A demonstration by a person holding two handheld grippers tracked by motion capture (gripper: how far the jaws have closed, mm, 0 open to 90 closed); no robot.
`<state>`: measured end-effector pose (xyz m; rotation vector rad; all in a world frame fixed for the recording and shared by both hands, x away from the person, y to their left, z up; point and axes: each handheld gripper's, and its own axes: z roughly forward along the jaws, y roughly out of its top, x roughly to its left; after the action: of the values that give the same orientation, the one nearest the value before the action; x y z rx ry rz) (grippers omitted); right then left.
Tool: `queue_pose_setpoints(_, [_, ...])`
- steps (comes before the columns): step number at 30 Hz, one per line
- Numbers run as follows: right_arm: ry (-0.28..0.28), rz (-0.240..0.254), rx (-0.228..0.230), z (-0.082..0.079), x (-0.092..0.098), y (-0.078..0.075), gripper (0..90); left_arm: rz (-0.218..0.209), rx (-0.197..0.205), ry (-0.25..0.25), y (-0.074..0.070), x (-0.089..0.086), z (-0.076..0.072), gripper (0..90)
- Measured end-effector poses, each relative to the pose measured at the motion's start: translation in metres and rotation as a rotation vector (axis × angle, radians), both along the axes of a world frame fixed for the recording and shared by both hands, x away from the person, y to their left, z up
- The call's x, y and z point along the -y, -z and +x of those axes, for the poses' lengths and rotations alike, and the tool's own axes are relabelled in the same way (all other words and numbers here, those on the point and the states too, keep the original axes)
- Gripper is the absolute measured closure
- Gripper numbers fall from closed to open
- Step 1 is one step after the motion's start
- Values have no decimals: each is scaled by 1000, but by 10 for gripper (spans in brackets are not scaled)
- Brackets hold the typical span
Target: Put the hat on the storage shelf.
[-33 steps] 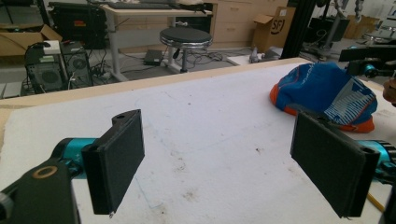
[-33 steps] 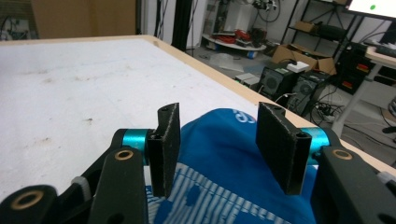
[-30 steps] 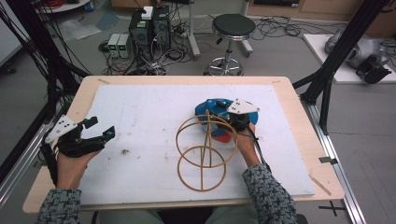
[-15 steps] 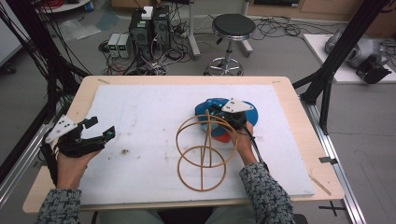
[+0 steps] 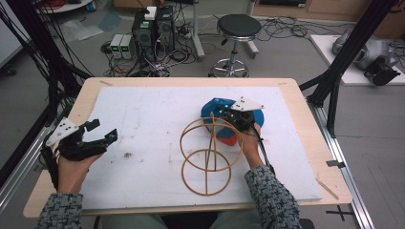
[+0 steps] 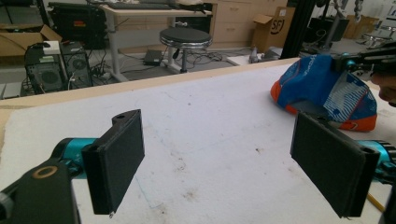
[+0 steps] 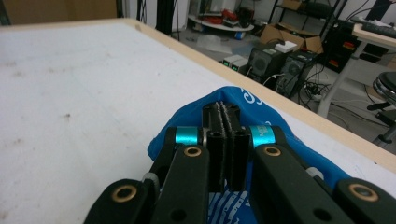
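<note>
One wooden table point(image 5: 305, 95) carries everything I am working over, and a white mat point(image 5: 157, 114) covers most of its top. From my high view, the next biggest thing is the wooden ring frame point(image 5: 207, 155), a set of thin hoops standing on the mat just right of centre, toward five o'clock. Behind it, at about two o'clock from the mat's middle, lies the blue cap point(image 5: 212, 107) with its orange-red edge; in my left gripper view it sits far across the mat at two o'clock point(image 6: 322, 88), flat on the surface. My right gripper point(image 5: 224, 110) rests over that cap, and its jaws have just been closing: in the right gripper view the two black pads meet with blue fabric bunched right at their tips point(image 7: 225, 114), so I read it as pinching the cap. My left gripper point(image 5: 101, 130) sits well apart at nine o'clock near the mat's left edge, jaws spread wide with bare mat between them point(image 6: 233, 163), holding nothing. Small brown specks point(image 5: 127, 154) dot the mat near it.
</note>
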<state>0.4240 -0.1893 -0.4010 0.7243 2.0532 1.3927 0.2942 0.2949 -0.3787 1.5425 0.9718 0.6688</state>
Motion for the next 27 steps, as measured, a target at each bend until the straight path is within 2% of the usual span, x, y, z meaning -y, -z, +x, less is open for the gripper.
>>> queue_pose_setpoints(1, [0, 0, 0, 0, 0, 0, 894, 0, 0, 0, 0, 0, 0, 178])
queue_pose_setpoints(2, [6, 26, 8, 0, 4, -4, 894, 0, 0, -1, 0, 0, 0, 178])
queue_pose_setpoints(7, [24, 76, 9, 1, 11, -15, 894, 1, -1, 0, 0, 0, 0, 177])
queue_pose_setpoints(9, [37, 94, 31, 0, 14, -19, 895, 1, -1, 0, 0, 0, 0, 178])
queue_pose_setpoints(17, [81, 175, 44, -1, 33, -28, 896, 0, -2, -1, 0, 0, 0, 178])
queue_pose_setpoints(20, [101, 196, 53, -3, 39, -34, 896, 0, -2, 0, 0, 0, 0, 178])
queue_pose_setpoints(27, [127, 209, 85, -8, 49, -50, 896, -1, -2, 1, 0, 1, 0, 178])
